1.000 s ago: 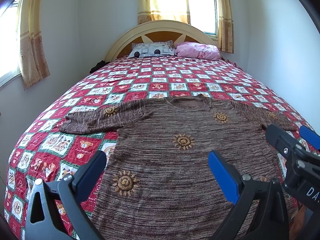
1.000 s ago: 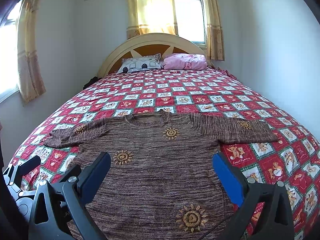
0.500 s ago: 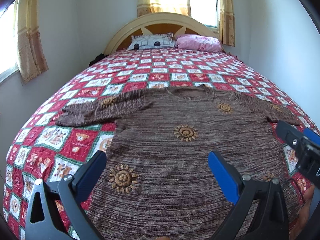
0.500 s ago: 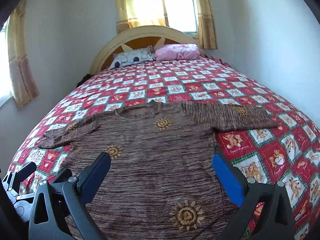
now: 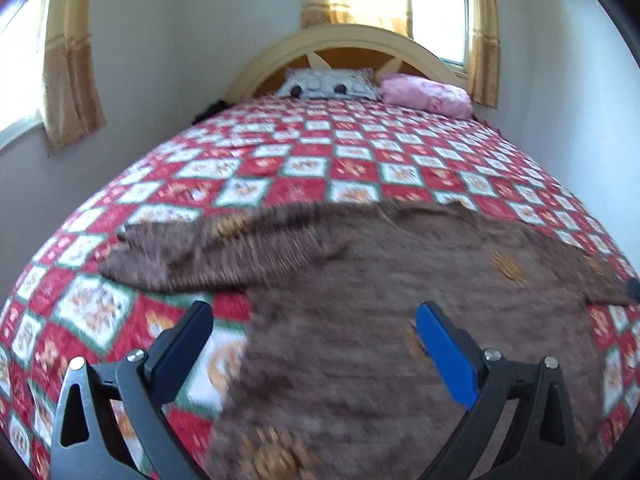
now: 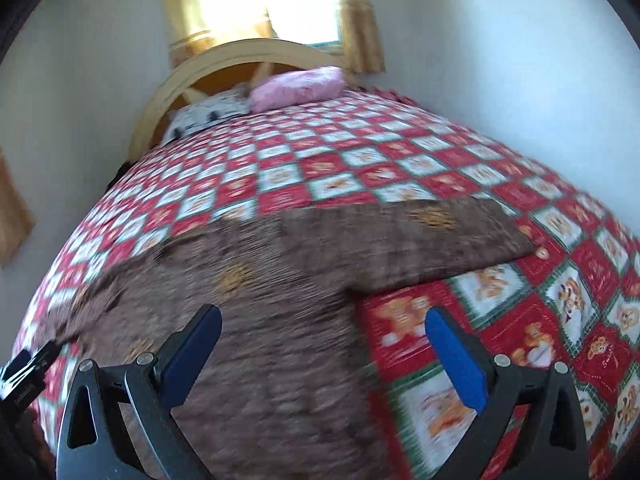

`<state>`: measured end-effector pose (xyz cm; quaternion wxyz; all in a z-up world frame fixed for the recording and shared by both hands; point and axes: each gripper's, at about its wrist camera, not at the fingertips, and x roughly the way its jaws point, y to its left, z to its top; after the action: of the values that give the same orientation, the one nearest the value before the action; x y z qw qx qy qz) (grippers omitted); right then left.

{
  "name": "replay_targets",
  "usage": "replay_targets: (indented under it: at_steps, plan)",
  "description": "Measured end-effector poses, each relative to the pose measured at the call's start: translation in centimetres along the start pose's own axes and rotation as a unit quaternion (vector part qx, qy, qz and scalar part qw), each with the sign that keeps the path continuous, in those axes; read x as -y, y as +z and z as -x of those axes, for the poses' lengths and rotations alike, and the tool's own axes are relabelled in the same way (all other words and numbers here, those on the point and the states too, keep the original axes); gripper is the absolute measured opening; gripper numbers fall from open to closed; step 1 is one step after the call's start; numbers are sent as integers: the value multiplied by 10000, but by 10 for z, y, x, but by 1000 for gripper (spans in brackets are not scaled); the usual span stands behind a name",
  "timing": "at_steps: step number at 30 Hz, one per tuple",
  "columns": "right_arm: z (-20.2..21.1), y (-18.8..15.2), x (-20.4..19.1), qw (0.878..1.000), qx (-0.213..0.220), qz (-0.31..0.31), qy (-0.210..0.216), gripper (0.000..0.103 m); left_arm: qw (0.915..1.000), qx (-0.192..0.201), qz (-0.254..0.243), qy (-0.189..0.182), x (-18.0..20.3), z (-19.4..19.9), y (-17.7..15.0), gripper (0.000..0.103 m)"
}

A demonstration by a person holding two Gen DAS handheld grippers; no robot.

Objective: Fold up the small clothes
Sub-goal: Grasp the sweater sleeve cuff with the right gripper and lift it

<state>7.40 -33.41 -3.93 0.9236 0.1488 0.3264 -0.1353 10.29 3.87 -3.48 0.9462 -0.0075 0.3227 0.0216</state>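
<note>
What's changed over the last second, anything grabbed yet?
Nothing grabbed. Both tongs have moved apart: the left tongs toward the sweater's left sleeve, the right tongs toward the right sleeve. Both stay open. The sweater still lies flat on the quilt.

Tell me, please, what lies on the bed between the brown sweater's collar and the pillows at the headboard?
Only bare checkered bedspread lies between the brown sweater and the two pillows; both wrist views show it.
</note>
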Motion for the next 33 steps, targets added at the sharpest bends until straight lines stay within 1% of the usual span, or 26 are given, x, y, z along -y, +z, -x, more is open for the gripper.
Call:
replay_targets:
  at_steps: [2, 4, 5, 6, 7, 10, 12, 14, 15, 16, 17, 18, 20, 22, 23, 24, 26, 27, 30, 33]
  plan:
    - [-12, 13, 31, 9995, -8, -232, -200, 100, 9998, 74, -52, 155, -5, -12, 3, 103]
    - [-23, 29, 70, 9980, 41, -499, -392, 88, 9994, 106, -71, 337, -10, -23, 2, 103]
    - [-29, 38, 91, 9964, 45, -658, -529, 78, 9992, 97, -28, 390, -13, -28, 1, 103]
    - [-36, 46, 112, 9943, 26, -845, -644, 70, 9990, 75, 50, 446, -16, -33, -1, 103]
    - [-45, 54, 136, 9910, -11, -1100, -765, 68, 9987, 40, 152, 485, -20, -39, -3, 103]
    - [-67, 67, 185, 9814, -94, -1677, -931, 68, 9977, -60, 410, 531, -29, -51, -10, 103]
    - [-87, 72, 206, 9779, -199, -1828, -999, 68, 9972, -160, 510, 521, -31, -56, -15, 103]
    - [-105, 74, 213, 9777, -334, -1825, -980, 67, 9965, -379, 580, 474, -33, -64, -19, 103]
    - [-115, 74, 216, 9774, -440, -1834, -958, 64, 9960, -457, 620, 457, -34, -66, -20, 103]
    - [-124, 73, 218, 9766, -537, -1884, -893, 63, 9953, -535, 670, 453, -36, -69, -20, 103]
    - [-130, 74, 219, 9763, -542, -1890, -900, 63, 9947, -603, 703, 437, -36, -71, -21, 103]
    - [-132, 75, 216, 9781, -455, -1790, -961, 63, 9943, -663, 722, 411, -37, -73, -22, 103]
    - [-139, 78, 210, 9814, -481, -1515, -1079, 61, 9922, -918, 786, 296, -39, -81, -25, 103]
    - [-145, 76, 197, 9830, -610, -1042, -1384, 52, 9891, -1167, 858, 246, -40, -90, -28, 103]
    - [-149, 75, 189, 9824, -693, -706, -1583, 43, 9890, -1179, 851, 250, -39, -90, -28, 103]
    - [-151, 73, 184, 9830, -717, -468, -1627, 31, 9895, -1162, 816, 264, -37, -89, -28, 103]
    - [-154, 73, 182, 9861, -751, -345, -1444, 19, 9895, -1191, 762, 294, -34, -89, -29, 103]
    - [-155, 73, 182, 9863, -776, -360, -1408, 15, 9892, -1226, 736, 319, -31, -90, -30, 103]
    - [-154, 76, 182, 9868, -824, -460, -1319, 9, 9891, -1252, 681, 371, -30, -90, -30, 103]
    - [-148, 82, 178, 9861, -846, -542, -1321, 7, 9889, -1238, 771, 276, -34, -90, -31, 103]
